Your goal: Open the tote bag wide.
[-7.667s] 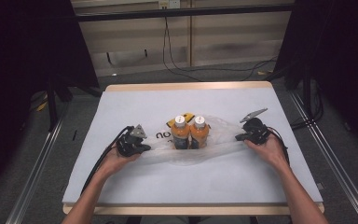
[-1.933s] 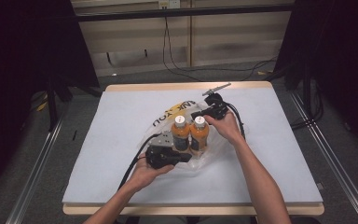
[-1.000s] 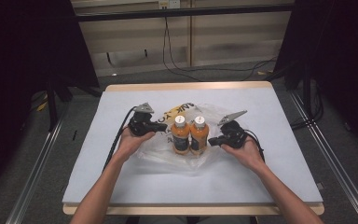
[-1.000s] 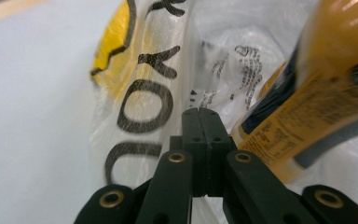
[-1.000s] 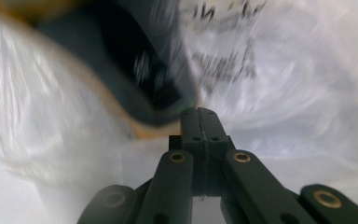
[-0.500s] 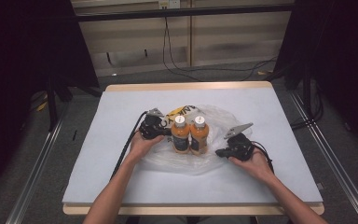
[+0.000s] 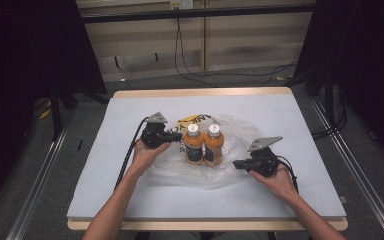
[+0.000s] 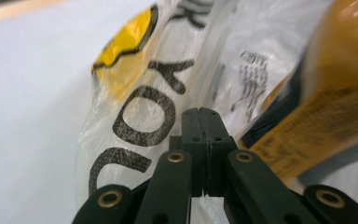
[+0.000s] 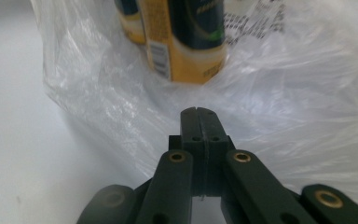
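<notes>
The left hand-held gripper (image 8: 199, 114) has its jaws pressed together, tips against the printed edge of the plastic bag (image 7: 230, 150), with no film visibly caught. The right hand-held gripper (image 9: 199, 114) is likewise closed and empty at the bag's near-right edge. Two orange bottles (image 7: 203, 144) stand upright mid-counter (image 7: 290, 115) on the bag. To lift its sides well, open each jaw first, then pinch one layer without nudging the bottles.
</notes>
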`<state>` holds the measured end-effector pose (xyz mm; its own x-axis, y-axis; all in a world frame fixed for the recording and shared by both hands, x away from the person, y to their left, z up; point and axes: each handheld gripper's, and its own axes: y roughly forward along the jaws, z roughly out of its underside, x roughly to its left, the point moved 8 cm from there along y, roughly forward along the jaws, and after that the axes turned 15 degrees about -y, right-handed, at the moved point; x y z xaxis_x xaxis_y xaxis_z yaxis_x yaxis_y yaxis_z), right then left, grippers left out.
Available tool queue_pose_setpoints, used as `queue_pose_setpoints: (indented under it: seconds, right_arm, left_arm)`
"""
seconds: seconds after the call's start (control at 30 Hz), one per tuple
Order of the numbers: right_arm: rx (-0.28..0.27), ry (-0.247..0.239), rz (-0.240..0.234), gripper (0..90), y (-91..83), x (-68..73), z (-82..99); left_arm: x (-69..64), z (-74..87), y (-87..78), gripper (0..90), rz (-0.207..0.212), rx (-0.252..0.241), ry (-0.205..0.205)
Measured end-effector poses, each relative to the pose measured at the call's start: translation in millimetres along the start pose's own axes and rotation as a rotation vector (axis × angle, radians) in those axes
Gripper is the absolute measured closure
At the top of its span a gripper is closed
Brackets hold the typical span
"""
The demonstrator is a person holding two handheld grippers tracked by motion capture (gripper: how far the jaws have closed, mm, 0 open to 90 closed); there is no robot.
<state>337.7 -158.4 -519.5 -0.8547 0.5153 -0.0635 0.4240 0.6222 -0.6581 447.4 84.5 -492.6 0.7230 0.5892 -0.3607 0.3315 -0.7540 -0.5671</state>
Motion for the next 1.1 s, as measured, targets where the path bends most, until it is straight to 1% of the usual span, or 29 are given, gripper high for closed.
queue_pose_setpoints:
  seconds: [0.07,0.13,0.17,0.2,0.23,0.27,0.3,0.33,0.37,0.4,0.43,0.47,0.5,0.53,0.57,0.6,0.67,0.7,0.73,0.77,0.8,0.83,0.87,0.9,0.93,1.0,1.03,1.07,1.1]
  right_arm:
    - [-0.037,0.009,0.017,90.0,-6.1,-2.5,-4.0]
    - [-0.08,0.024,0.032,90.0,-14.3,-4.4,-9.6]
    - [-0.095,0.022,0.042,89.9,-18.4,-5.4,-12.2]
    - [-0.112,0.023,0.053,89.6,-22.7,-5.9,-14.6]
    - [-0.123,0.025,0.061,88.8,-25.6,-6.4,-16.1]
    - [-0.123,0.025,0.061,88.8,-25.6,-6.4,-16.1]
    - [-0.146,0.033,0.082,86.5,-34.1,-7.6,-18.4]
    - [-0.158,0.041,0.086,86.2,-37.7,-7.6,-18.7]
    - [-0.158,0.041,0.086,86.2,-37.7,-7.6,-18.7]
    - [-0.167,0.043,0.101,86.0,-43.9,-7.2,-17.9]
    - [-0.169,0.042,0.095,87.7,-46.9,-6.0,-16.6]
    - [-0.171,0.037,0.088,88.1,-49.9,-4.3,-15.3]
    - [-0.171,0.037,0.088,88.1,-49.9,-4.3,-15.3]
    - [-0.174,0.037,0.096,88.0,-53.6,-3.5,-13.7]
    - [-0.179,0.041,0.103,87.2,-57.3,-2.6,-12.1]
    - [-0.183,0.045,0.114,85.0,-61.3,-1.7,-10.3]
    - [-0.193,0.057,0.133,82.2,-69.8,0.0,-5.0]
    - [-0.193,0.06,0.143,79.4,-72.8,0.7,-2.4]
    - [-0.198,0.068,0.14,76.1,-77.1,2.7,2.1]
    - [-0.198,0.068,0.14,76.1,-77.1,2.7,2.1]
    - [-0.194,0.076,0.157,68.4,-82.1,4.5,8.0]
    - [-0.194,0.076,0.157,68.4,-82.1,4.5,8.0]
    - [-0.2,0.092,0.162,60.3,-86.2,6.0,12.1]
    - [-0.203,0.096,0.166,55.2,-88.2,6.5,14.1]
    - [-0.202,0.102,0.171,51.3,-90.1,6.9,16.1]
    - [-0.206,0.113,0.181,42.8,-93.5,8.2,19.2]
    - [-0.206,0.117,0.187,39.0,-94.7,8.4,20.3]
    - [-0.209,0.121,0.192,35.8,-96.9,9.5,21.6]
    - [-0.209,0.121,0.192,35.8,-96.9,9.5,21.6]
  left_arm:
    - [-4.1,-2.3,-9.3,89.8,0.013,-0.03,0.001]
    - [-8.2,-3.2,-17.4,88.1,0.021,-0.053,0.017]
    - [-8.2,-3.2,-17.4,87.9,0.021,-0.053,0.017]
    - [-12.6,-3.0,-25.2,87.8,0.026,-0.064,0.033]
    - [-15.8,-1.8,-30.2,87.4,0.032,-0.066,0.042]
    - [-15.8,-1.8,-30.2,87.1,0.032,-0.066,0.042]
    - [-18.5,-0.8,-34.2,86.8,0.034,-0.071,0.051]
    - [-23.1,2.4,-43.1,85.6,0.031,-0.076,0.067]
    - [-23.1,2.4,-43.1,84.6,0.031,-0.076,0.067]
    - [-27.7,5.8,-51.6,84.0,0.048,-0.091,0.08]
    - [-27.7,5.8,-51.6,83.5,0.048,-0.091,0.08]
    - [-32.3,9.3,-60.1,81.0,0.056,-0.107,0.072]
    - [-32.3,9.3,-60.1,79.0,0.056,-0.107,0.072]
    - [-35.1,11.3,-63.7,79.0,0.072,-0.117,0.067]
    - [-36.6,14.0,-67.3,77.8,0.066,-0.121,0.076]
    - [-39.0,17.7,-70.5,75.4,0.068,-0.125,0.075]
    - [-41.1,22.6,-75.0,67.4,0.048,-0.128,0.084]
    - [-43.4,24.4,-77.5,62.5,0.047,-0.14,0.079]
    - [-45.0,26.0,-79.6,54.2,0.049,-0.145,0.077]
    - [-46.1,28.5,-84.5,54.2,0.025,-0.16,0.081]
    - [-52.1,35.3,-91.4,48.9,0.042,-0.17,0.08]
    - [-52.1,35.3,-91.4,48.4,0.042,-0.17,0.08]
    - [-54.4,39.6,-93.9,45.7,0.041,-0.167,0.09]
    - [-55.4,43.4,-96.3,43.3,0.027,-0.166,0.083]
    - [-56.5,50.0,-101.4,40.7,0.034,-0.165,0.073]
    - [-55.7,54.7,-104.8,32.4,0.014,-0.169,0.058]
    - [-55.7,54.7,-104.8,29.3,0.014,-0.169,0.058]
    - [-55.8,61.7,-107.5,25.9,0.009,-0.16,0.037]
    - [-55.8,61.7,-107.5,22.3,0.009,-0.16,0.037]
